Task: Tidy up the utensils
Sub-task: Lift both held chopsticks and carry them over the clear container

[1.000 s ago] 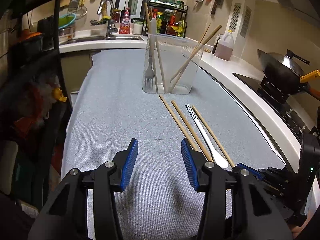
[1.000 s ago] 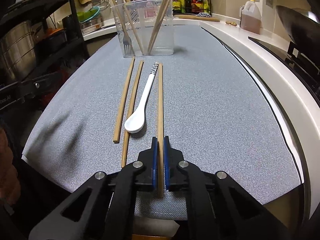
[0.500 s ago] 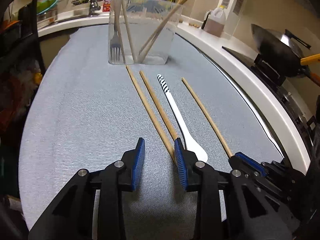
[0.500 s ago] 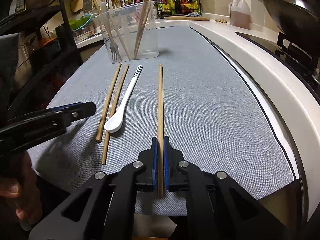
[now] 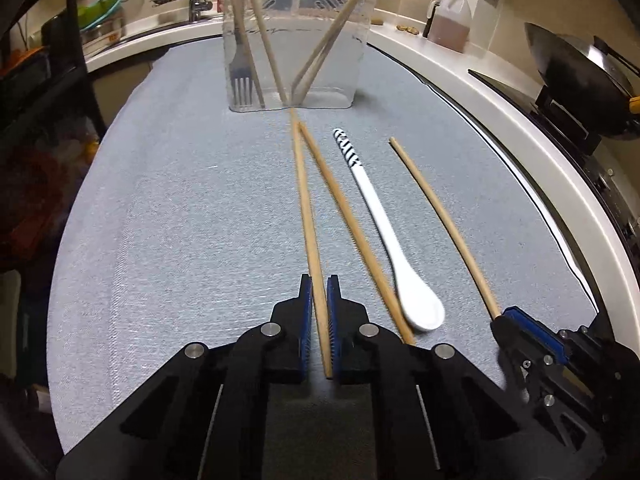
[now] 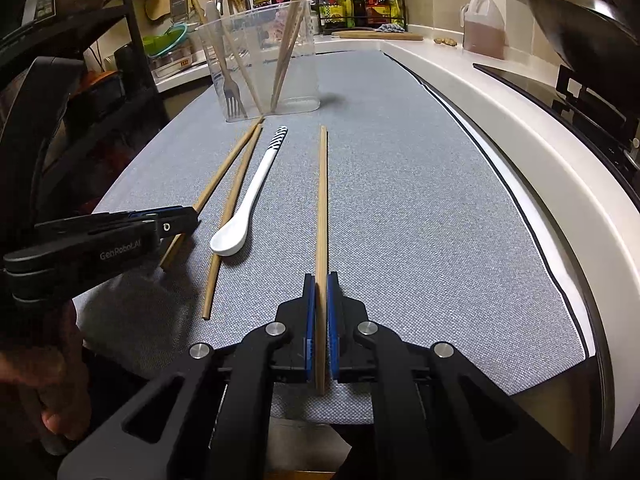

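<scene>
My left gripper [image 5: 319, 292] is shut on the near end of a wooden chopstick [image 5: 305, 200] that runs toward the clear plastic holder [image 5: 296, 40]. Beside it lie a second chopstick [image 5: 344, 216] and a white spoon [image 5: 384, 232] with a striped handle. My right gripper [image 6: 319, 292] is shut on another chopstick [image 6: 322, 192], pointing straight ahead over the mat; that chopstick [image 5: 440, 220] and gripper [image 5: 516, 320] show at the right of the left wrist view. The holder [image 6: 264, 68] contains a fork [image 6: 230, 92] and several chopsticks. The left gripper [image 6: 176, 218] appears at the left of the right wrist view.
A grey mat [image 5: 180, 220] covers the counter. A stove with a black wok [image 5: 576, 76] stands at the right, an oil jug [image 5: 450, 20] behind. A dark shelf rack [image 6: 100, 80] is on the left, a sink and bottle rack at the back. A hand [image 6: 44, 380] holds the left tool.
My left gripper dropped toward the mat and closed its jaws on the leftmost chopstick, swinging its near end away from its neighbour. The right gripper stayed shut on its chopstick.
</scene>
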`<action>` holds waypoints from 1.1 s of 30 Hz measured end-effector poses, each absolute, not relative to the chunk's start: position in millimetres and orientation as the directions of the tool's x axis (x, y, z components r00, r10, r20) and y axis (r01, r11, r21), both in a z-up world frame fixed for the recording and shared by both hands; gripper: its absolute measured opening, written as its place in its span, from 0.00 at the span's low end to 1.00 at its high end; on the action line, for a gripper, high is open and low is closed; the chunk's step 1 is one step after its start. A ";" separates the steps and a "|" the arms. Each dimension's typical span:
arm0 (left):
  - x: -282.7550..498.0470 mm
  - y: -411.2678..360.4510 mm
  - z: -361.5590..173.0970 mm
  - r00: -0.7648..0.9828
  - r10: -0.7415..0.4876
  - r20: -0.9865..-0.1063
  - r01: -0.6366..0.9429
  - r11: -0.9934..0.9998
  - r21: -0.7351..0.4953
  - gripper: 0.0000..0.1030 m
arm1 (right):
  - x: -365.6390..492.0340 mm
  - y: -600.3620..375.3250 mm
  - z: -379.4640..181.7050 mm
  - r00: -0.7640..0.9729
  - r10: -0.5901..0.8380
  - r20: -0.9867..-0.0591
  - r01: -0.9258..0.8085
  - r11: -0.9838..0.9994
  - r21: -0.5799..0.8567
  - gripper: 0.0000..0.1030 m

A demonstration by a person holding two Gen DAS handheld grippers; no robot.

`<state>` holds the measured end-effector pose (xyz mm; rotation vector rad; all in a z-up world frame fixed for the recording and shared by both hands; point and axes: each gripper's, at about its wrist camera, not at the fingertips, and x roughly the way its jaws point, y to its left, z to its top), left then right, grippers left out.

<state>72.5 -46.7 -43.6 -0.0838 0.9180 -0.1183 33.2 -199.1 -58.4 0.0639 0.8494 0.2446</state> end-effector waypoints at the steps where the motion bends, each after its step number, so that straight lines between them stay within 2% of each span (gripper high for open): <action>1: 71.8 -42.0 -43.6 0.601 -0.135 -0.788 0.061 0.991 -0.123 0.07 | 33.7 -198.4 -58.2 0.634 0.238 -0.736 -0.185 0.971 0.155 0.06; 12: 39.0 1.8 -41.3 0.568 -0.115 -0.815 0.051 0.993 -0.105 0.06 | 38.9 -195.2 -58.1 0.618 0.239 -0.749 -0.170 0.971 0.170 0.06; 20: 24.7 -4.8 -42.7 0.614 -0.086 -0.785 0.065 0.996 -0.058 0.07 | 38.5 -196.8 -59.5 0.611 0.251 -0.751 -0.174 0.968 0.182 0.07; 27: 26.0 -2.6 -43.4 0.629 -0.088 -0.772 0.047 0.996 -0.075 0.08 | 37.9 -189.2 -58.8 0.615 0.239 -0.751 -0.190 0.970 0.152 0.13; 33: 26.1 -6.1 -44.6 0.641 -0.076 -0.764 0.052 0.997 -0.056 0.08 | 37.8 -184.6 -58.7 0.622 0.219 -0.751 -0.191 0.974 0.125 0.13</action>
